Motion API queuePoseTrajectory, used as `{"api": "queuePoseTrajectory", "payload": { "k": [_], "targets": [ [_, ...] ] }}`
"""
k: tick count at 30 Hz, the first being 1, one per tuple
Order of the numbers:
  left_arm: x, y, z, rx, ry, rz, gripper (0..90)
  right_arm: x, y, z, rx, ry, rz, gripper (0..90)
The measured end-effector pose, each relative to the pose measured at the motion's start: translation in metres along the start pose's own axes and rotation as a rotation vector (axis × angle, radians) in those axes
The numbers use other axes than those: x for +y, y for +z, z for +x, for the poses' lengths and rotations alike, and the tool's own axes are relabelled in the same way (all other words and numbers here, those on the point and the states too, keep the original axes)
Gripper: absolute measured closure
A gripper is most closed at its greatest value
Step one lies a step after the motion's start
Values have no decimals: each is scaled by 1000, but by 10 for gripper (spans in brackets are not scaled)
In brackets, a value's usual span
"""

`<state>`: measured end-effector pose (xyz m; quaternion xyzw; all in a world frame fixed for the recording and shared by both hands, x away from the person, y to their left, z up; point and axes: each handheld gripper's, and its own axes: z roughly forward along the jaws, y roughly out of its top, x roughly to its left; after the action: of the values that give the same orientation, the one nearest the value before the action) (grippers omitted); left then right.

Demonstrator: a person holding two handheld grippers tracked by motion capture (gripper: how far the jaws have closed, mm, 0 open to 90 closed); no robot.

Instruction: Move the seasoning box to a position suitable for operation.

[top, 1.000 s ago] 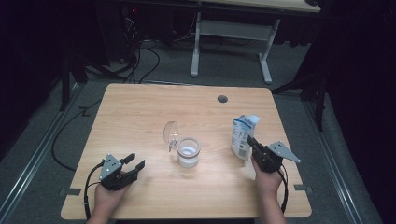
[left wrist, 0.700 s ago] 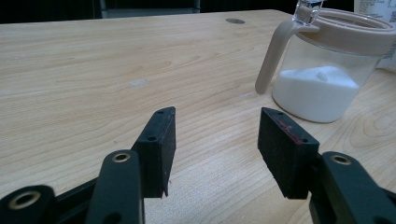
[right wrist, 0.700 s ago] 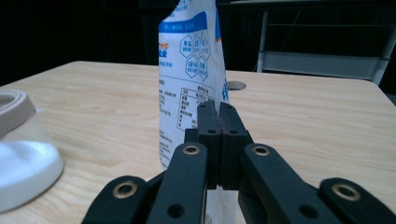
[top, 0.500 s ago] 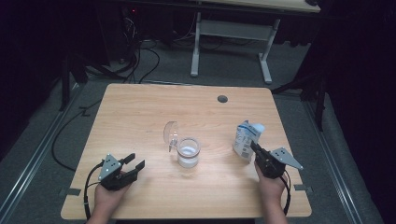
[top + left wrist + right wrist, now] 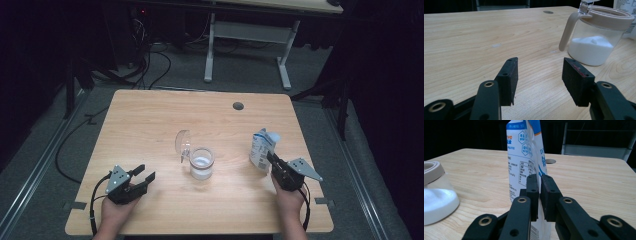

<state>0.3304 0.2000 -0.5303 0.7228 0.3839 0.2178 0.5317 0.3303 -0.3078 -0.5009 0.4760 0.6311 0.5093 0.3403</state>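
I held my right gripper (image 5: 272,159) low over the right part of the wooden table (image 5: 150,125). Its two jaws stood very near to each other, with only a thin gap between them, and they had just been opening a little. In the right gripper view, the back edge of the white and blue bag (image 5: 524,157) stood in that gap. I could not tell for sure if the pads (image 5: 532,192) still pressed on it, so I cannot say the bag was really grasped. The bag stood upright on the table, directly in front of this gripper and touching its tips. In the high view it (image 5: 261,148) rose just beyond the jaws, a little to their left.

To the left of my right gripper, near but apart from the bag, stood the clear jar (image 5: 201,163) with white powder inside. It had a beige rim, and its transparent lid (image 5: 183,143) was flipped up on the far left side of it.

My left gripper (image 5: 144,173) was released. Its jaws stood wide apart with nothing between them, only the bare wood below. It rested low at the near left part of the table. The jar (image 5: 596,37) was in front of this gripper and to its right, well apart from the pads (image 5: 510,75), with its beige handle (image 5: 567,30) turned toward the gripper.

A small round hole (image 5: 238,106) was in the table far beyond both grippers.
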Motion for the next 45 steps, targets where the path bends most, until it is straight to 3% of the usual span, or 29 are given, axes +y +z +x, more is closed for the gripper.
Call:
{"api": "queuePoseTrajectory", "payload": {
  "k": [13, 22, 36, 45],
  "targets": [
    [0, 0, 0, -1, 1, 0, 472, 0, 1, 0, 0, 12, 7, 750],
    [0, 1, 0, 0, 0, 2, 472, 0, 4, 3, 10, 3, 11, 742],
    [0, 0, 0, -1, 3, 4, 472, 0, 5, 4, -2, 11, 28, 590],
    [0, 1, -2, 4, 16, 6, 473, -2, -1, 10, -21, -29, 77, 527]
  ]
}}
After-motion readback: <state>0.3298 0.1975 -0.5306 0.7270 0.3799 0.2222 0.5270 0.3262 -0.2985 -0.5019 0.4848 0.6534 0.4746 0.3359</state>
